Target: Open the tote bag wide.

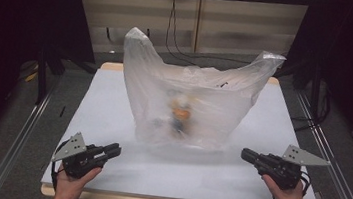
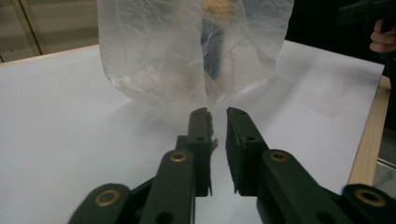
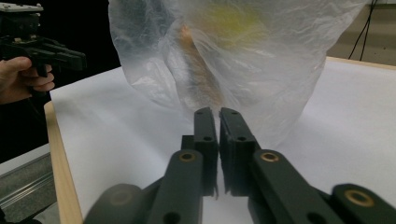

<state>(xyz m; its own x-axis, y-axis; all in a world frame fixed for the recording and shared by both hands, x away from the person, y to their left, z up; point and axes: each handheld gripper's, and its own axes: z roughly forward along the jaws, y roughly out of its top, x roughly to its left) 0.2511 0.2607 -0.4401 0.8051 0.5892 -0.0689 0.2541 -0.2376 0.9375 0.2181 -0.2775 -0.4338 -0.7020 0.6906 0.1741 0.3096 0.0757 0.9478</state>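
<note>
one translucent white plastic bag (image 1: 192, 99) stands mid-table on the white table top (image 1: 113, 107), its two handle loops poking upward, something orange and dark blurred inside. my left gripper (image 1: 110, 151) rests near the front left, my right gripper (image 1: 248, 155) near the front right, both short of the bag and touching nothing. left jaws sit nearly together with a narrow gap; right jaws almost pressed together; neither holds anything. i judge the film thin, soft, slippery, easily torn; contents look light but loose. best hold, i think: the handle loops, one per gripper, not the slack sidewall.
</note>
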